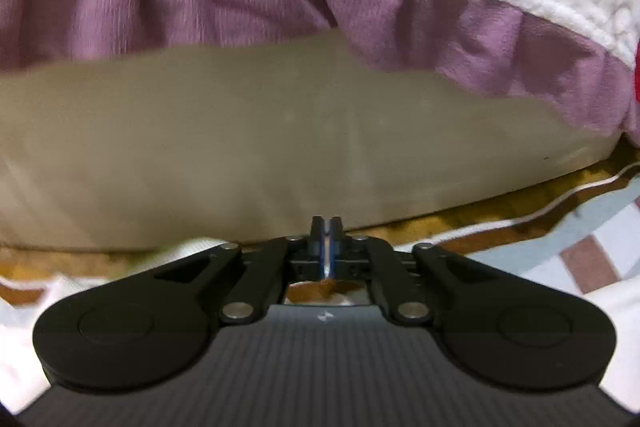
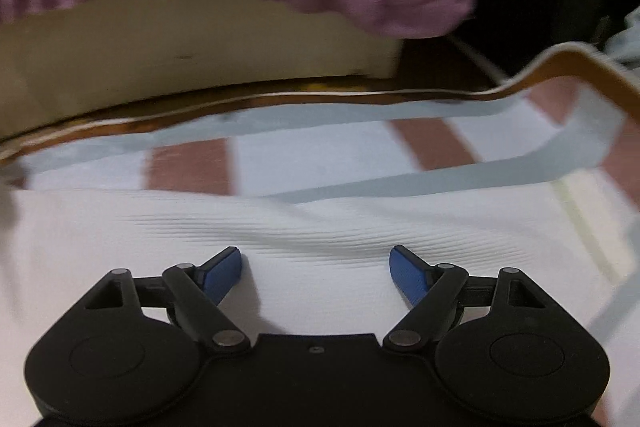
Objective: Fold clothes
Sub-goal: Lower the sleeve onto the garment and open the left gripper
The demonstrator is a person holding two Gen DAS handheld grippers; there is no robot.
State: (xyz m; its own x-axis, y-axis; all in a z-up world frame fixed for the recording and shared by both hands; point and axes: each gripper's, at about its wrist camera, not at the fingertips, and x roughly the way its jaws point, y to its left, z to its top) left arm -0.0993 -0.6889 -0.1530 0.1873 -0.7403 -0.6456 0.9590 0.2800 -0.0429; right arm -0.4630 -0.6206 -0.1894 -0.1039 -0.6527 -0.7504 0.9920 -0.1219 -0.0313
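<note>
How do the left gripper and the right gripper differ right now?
The left gripper has its jaws pressed together, while the right gripper has its jaws spread wide. The left gripper points at a beige mattress side; the right gripper hangs over white ribbed cloth, gripping nothing. Both are black with blue pads.

My left gripper has its fingers pressed together, nothing visible between them. My right gripper is spread wide, blue pads angled outward.

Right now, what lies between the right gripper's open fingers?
Only bare white ribbed cloth spans the gap of the right gripper, seen in the right wrist view.
</note>
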